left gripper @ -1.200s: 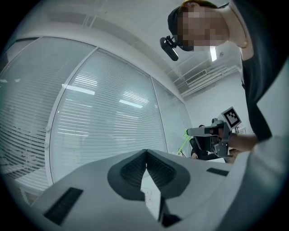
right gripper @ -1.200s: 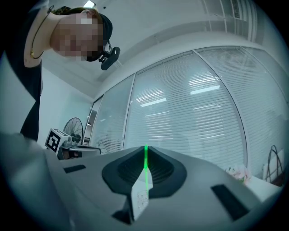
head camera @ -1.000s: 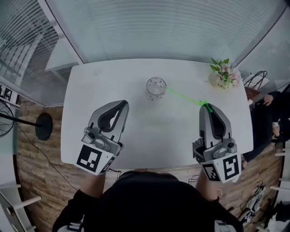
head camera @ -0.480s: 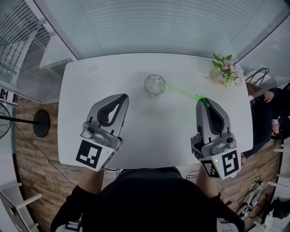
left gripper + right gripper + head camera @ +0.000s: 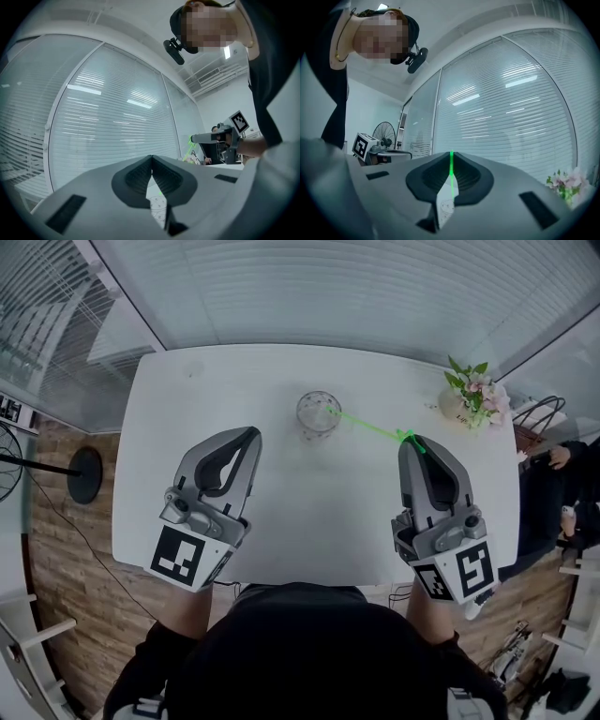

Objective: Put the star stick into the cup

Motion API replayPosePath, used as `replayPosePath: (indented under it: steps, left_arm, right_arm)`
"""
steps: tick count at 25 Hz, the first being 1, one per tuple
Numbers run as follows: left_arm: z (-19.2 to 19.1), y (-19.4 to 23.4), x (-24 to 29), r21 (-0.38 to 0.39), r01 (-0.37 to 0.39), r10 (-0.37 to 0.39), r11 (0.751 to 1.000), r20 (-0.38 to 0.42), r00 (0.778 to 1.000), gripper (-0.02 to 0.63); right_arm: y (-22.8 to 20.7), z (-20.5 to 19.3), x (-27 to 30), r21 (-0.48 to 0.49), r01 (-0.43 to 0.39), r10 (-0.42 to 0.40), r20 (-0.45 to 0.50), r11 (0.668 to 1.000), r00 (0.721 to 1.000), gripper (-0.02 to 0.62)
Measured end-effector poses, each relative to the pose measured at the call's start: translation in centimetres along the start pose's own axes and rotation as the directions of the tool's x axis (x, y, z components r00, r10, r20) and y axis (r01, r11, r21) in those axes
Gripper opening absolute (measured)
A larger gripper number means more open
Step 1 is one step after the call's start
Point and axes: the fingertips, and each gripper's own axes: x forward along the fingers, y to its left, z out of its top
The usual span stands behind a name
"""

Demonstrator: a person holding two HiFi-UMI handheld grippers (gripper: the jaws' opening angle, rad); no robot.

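Plainly, white table [image 5: 309, 502] beside slatted blinds [image 5: 375, 287].

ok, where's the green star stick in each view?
Head view: star stick right of centre, from right gripper toward cup.
Left gripper view: stick small, right of centre.
Right gripper view: stick centre, pinched in the jaws.
Landmark: the cup, in all three.

Which end of the star stick [image 5: 370, 427] bears the star is too small to tell (its near end is buried between the fingers of the right gripper [image 5: 411, 439]). The fan [image 5: 84, 474] is cut off by the head view's left edge.
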Motion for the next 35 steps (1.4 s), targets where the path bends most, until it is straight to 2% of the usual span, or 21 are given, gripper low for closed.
replayPosePath:
  steps: [11,22,35]
  left_arm:
    - [-0.9,-0.5,0.4,-0.01,-0.027,0.027,1.0,-0.021,0.999,0.014]
    - [-1.7,-0.5,0.4,-0.018,-0.034,0.033,0.999,-0.04,0.999,0.014]
    - [-2.1,0.2,-1.4,-0.007,-0.068,0.068,0.998,-0.074,0.995,0.014]
  right_arm:
    - [-0.3,-1.6,1.2,0.021,-0.052,0.053,-0.02,0.998,0.998,0.021]
    - [0.2,-5.4,3.4,0.032,-0.098,0.1,-0.075,0.995,0.992,0.021]
    - [1.2,-9.2,5.3,0.055,-0.113,0.118,-0.101,0.992,0.988,0.021]
